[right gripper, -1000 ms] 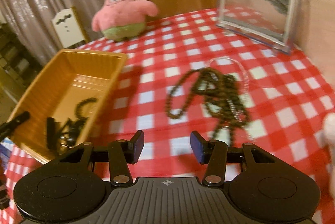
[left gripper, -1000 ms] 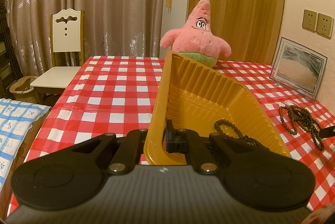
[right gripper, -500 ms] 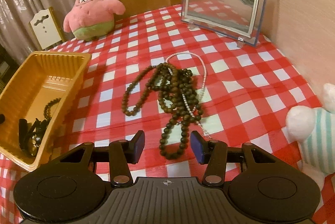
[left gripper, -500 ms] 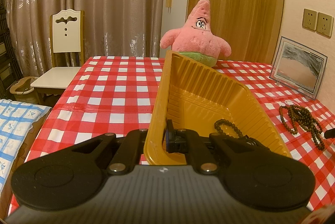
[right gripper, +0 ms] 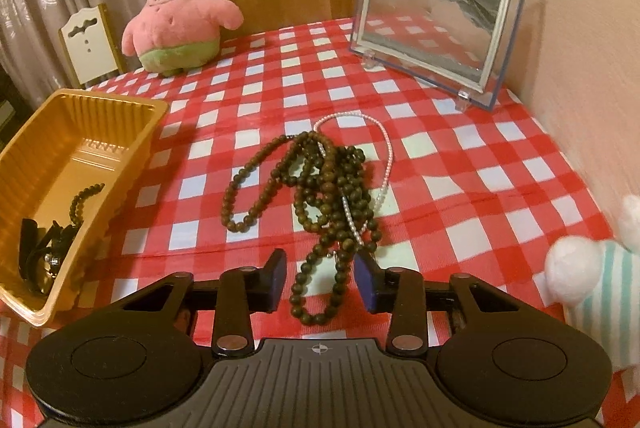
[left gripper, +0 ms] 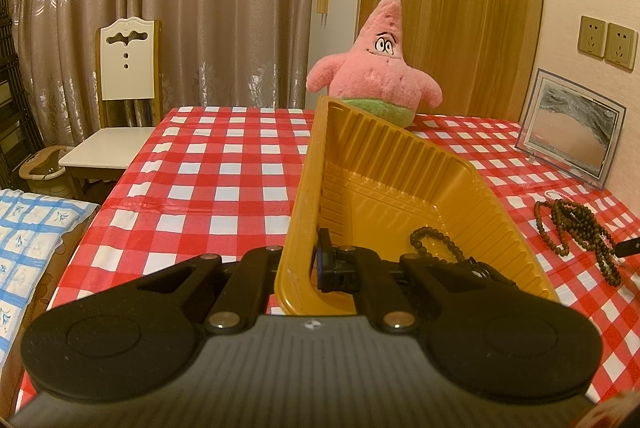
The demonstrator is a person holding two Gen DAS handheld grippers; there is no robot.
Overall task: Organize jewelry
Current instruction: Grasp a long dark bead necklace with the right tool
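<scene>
A yellow plastic tray (left gripper: pixel 304 188) stands on the red-checked tablecloth. My left gripper (left gripper: pixel 316 268) is shut on its near wall. Inside the tray lie a dark bead bracelet (left gripper: pixel 432 240) and some black pieces (right gripper: pixel 40 252). Right of the tray (right gripper: pixel 132 108), a tangled brown bead necklace (right gripper: pixel 328 184) lies on the cloth with a thin pearl necklace (right gripper: pixel 386 148) threaded through it. My right gripper (right gripper: pixel 322 268) hangs over the near end of the brown beads. Its jaws are closing with the lowest loop between them, and the pads stand clear of the beads.
A pink starfish plush (right gripper: pixel 176 16) sits at the table's far side and a glass picture frame (right gripper: pixel 432 20) leans by the wall. A white striped plush (right gripper: pixel 592 280) lies at the right edge. A white chair (left gripper: pixel 124 88) stands beyond the table's left corner.
My right gripper has moved in over the brown beads, whose near loop now lies between its jaws, and the jaws have narrowed. The left gripper and tray have not moved.
</scene>
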